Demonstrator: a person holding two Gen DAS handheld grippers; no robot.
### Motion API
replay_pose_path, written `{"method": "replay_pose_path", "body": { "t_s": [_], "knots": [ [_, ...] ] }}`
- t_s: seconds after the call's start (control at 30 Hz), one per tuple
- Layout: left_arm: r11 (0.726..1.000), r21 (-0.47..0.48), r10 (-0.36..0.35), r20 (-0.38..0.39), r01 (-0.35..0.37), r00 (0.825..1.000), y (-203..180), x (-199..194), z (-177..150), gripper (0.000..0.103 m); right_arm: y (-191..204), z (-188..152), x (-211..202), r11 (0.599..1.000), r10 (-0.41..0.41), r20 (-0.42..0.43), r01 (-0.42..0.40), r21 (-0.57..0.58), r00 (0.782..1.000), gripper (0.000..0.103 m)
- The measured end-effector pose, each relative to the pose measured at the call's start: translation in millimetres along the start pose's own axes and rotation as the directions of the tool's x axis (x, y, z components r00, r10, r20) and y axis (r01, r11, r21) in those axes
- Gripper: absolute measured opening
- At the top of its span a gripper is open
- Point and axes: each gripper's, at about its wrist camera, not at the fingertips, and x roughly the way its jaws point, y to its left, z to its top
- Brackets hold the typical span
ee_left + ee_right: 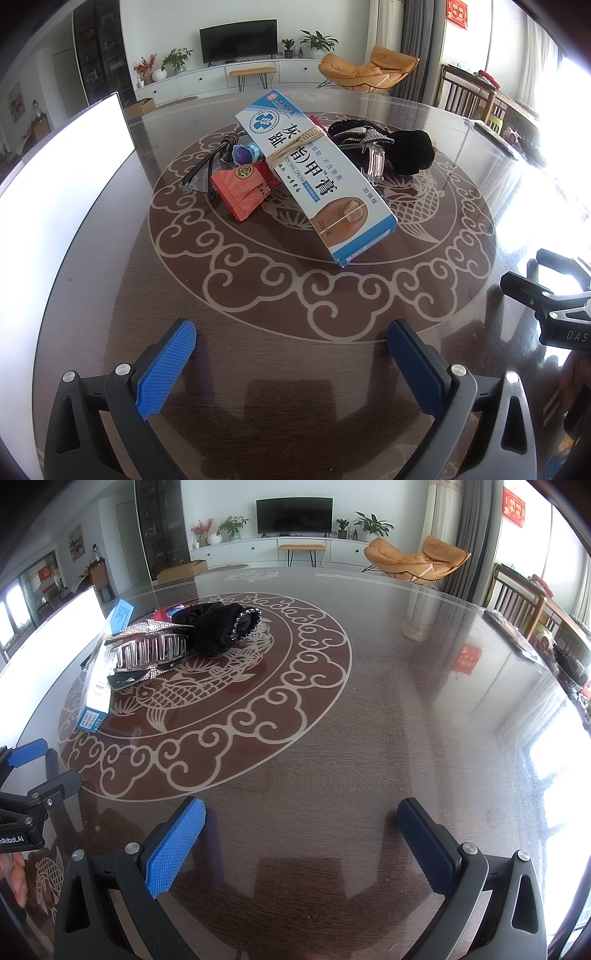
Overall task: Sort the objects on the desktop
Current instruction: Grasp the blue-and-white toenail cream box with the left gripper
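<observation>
On the glass-topped table [295, 369] the nail cream box [314, 177] tops the pile; left gripper [291, 354] and right gripper [301, 834] hover, jaws apart, empty.

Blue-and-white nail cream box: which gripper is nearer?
Left. The left gripper faces the blue-and-white nail cream box straight ahead; the right gripper sits off to the box's right, pointing past it.

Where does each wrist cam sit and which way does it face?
Left wrist: on the open left gripper, low over the dark glass-topped table, facing the pile; the white-and-blue cream box lies centre, the right gripper at right edge.
Right wrist: on the open right gripper, facing mostly bare table, the pile at left, the left gripper at left edge.
Shared: box, clear rhinestone hair claw, black velvet scrunchie.
</observation>
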Motion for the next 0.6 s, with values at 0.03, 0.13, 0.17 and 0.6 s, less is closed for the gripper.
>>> {"method": "replay_pose_path", "body": {
  "t_s": [0.03,0.13,0.17,0.6],
  "knots": [
    [1.0,0.0,0.0,0.0,0.0,1.0,-0.1,0.0,0.1,0.103,0.6,0.2,-0.7,1.0,0.0,0.0,0.0,0.0,1.0,0.103],
    [1.0,0.0,0.001,0.0,-0.001,1.0,-0.2,0.1,-0.3,0.103,0.6,0.2,-0.4,1.0,0.0,0.0,0.0,0.0,1.0,0.103],
    [1.0,0.001,0.002,0.0,-0.002,1.0,0.0,-0.7,0.3,0.103,0.3,0.3,-0.2,1.0,0.0,0.0,0.0,0.0,1.0,0.103],
    [1.0,-0.007,-0.02,-0.021,0.02,1.0,0.9,0.7,7.5,0.103,1.2,0.0,-0.4,1.0,-0.001,0.0,0.001,0.0,1.0,0.103]
  ]
}}
